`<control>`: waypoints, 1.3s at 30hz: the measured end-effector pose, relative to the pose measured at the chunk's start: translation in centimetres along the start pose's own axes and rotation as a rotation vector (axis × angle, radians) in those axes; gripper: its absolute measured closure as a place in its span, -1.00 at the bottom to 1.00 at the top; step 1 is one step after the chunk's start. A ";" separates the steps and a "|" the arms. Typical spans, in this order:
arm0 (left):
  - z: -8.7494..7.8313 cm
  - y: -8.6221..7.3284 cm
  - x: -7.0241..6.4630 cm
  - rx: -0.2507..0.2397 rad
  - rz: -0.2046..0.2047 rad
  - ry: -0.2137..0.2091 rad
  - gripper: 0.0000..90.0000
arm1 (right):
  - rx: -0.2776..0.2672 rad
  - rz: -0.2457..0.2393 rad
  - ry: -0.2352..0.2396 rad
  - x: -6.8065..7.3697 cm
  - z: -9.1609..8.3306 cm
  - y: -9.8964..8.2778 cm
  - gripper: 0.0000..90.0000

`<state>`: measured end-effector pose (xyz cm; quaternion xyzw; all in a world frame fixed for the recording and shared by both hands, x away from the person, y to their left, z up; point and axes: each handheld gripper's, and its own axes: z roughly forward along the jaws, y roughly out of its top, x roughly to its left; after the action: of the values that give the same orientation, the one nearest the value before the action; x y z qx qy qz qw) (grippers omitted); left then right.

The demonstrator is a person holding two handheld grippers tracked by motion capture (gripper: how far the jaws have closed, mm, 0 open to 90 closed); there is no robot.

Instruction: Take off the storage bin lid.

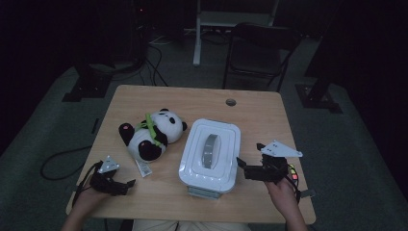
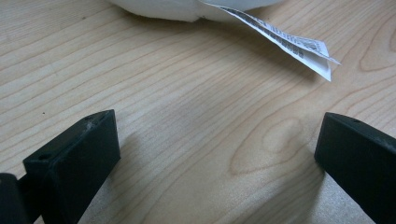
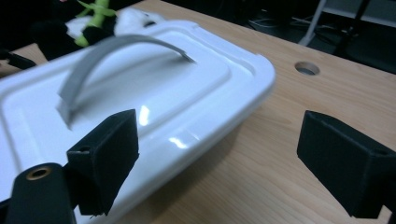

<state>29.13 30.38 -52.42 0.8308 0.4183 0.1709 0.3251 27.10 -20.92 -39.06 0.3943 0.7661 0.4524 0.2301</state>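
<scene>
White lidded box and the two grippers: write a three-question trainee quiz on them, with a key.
1. True or false: the right gripper has its jaws closed on the grey handle.
2. Which lies left of the white box? A) panda plush B) mug C) book
3. Fill in: the left gripper, jaws apart, points towards the plush's paper ____.

Key: 1 false; 2 A; 3 tag.

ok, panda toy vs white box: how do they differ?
The panda toy is soft, black and white with a green strap; the white box is hard, glossy, one colour. The panda toy lies slumped on its side; the white box sits flat, lid on, grey handle up. Both rest on the table.
</scene>
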 end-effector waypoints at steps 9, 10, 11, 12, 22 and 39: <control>0.1 0.1 0.0 0.001 -0.003 0.004 -0.99 | 0.009 0.020 0.103 1.1 1.2 1.2 -0.75; 0.1 0.1 0.0 0.001 -0.002 0.004 -0.99 | 0.004 0.014 0.113 1.2 1.3 1.3 -0.75; 0.1 0.1 0.0 0.001 -0.003 0.005 -0.99 | -0.003 0.013 0.122 1.4 1.5 1.4 -0.75; 0.1 0.1 0.0 0.001 -0.003 0.005 -0.99 | -0.009 0.006 0.123 1.6 1.6 1.5 -0.75; 0.1 0.1 0.0 0.001 -0.007 0.008 -0.99 | 0.009 -0.018 0.207 3.9 3.8 2.4 -0.75; 0.1 0.1 -0.1 0.001 -0.008 0.009 -0.98 | 0.095 -0.089 0.225 6.1 6.2 1.8 -0.59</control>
<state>29.21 30.26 -52.42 0.8285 0.4231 0.1733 0.3234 28.61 -12.27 -40.49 0.3171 0.8244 0.4464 0.1436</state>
